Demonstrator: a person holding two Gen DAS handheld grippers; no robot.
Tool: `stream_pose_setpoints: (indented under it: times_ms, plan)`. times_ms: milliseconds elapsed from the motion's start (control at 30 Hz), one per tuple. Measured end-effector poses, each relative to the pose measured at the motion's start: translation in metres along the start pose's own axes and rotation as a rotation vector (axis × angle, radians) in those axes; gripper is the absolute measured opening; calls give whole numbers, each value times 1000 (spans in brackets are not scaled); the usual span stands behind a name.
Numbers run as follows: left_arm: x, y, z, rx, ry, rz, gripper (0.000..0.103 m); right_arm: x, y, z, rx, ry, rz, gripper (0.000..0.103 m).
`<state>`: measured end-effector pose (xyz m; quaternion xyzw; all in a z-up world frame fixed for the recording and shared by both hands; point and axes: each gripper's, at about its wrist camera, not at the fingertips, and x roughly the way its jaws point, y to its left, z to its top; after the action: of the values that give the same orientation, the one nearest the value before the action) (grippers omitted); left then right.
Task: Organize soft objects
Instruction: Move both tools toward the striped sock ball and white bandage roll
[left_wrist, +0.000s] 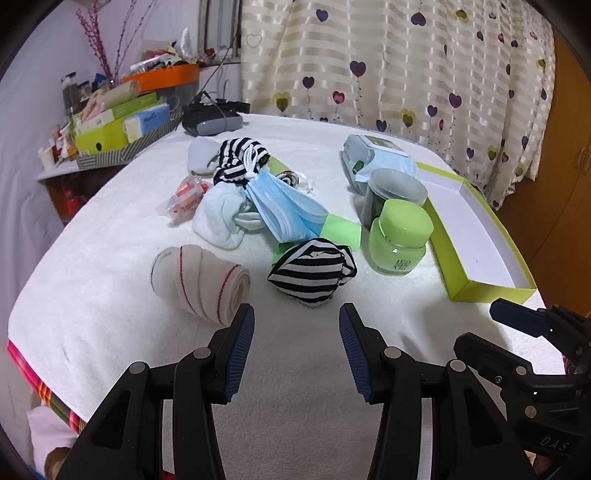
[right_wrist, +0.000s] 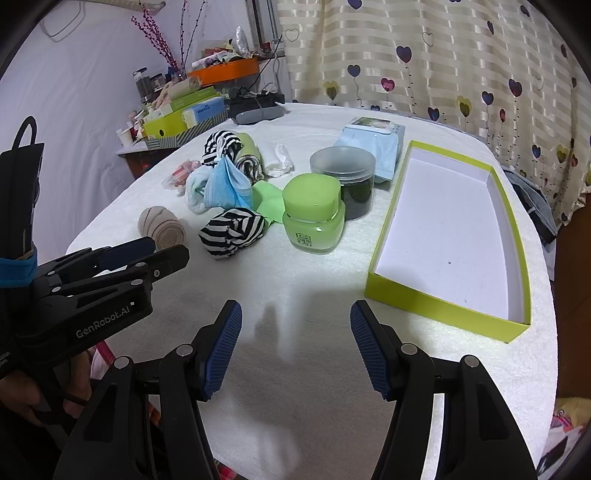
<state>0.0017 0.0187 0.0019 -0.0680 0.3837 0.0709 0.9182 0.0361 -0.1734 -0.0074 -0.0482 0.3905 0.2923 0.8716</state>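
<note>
here we hold both grippers low over the near edge of the white towel-covered table (left_wrist: 110, 280), each tilted down toward the cloth. the left gripper (left_wrist: 297, 347) has its blue-padded jaws spread wide with nothing between them, and the right gripper (right_wrist: 295, 347) stands spread and empty too.

just ahead of our left jaws, and slightly to their right, sits the black-and-white striped balled-up sock (left_wrist: 314, 271); it is roundish, with no clear long axis. it lies nearer our left hand than our right. beside it, to the left, rests the beige rolled elastic bandage with red stitching (left_wrist: 199, 282), its long axis running crosswise to our left jaws.

the empty lime-green cardboard box with a white inside (right_wrist: 454, 236) lies ahead of our right gripper and to its right, long side running away from us. we judge it the likely place for the soft things.

between sock and box stand the pale green lidded glass jar (right_wrist: 314, 218) and, behind it, the dark round jar with a grey lid (right_wrist: 345, 177); a carry across should pass in front of them. farther back lies a heap: a blue pleated face mask (left_wrist: 284, 210), a white sock (left_wrist: 221, 218), another striped sock (left_wrist: 236, 158).
</note>
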Motion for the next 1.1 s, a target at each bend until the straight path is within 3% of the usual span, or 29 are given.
stream_pose_setpoints:
  times_ms: [1100]
  plan:
    - [3, 6, -3, -3, 1, 7, 47, 4, 12, 2, -33, 3, 14, 62]
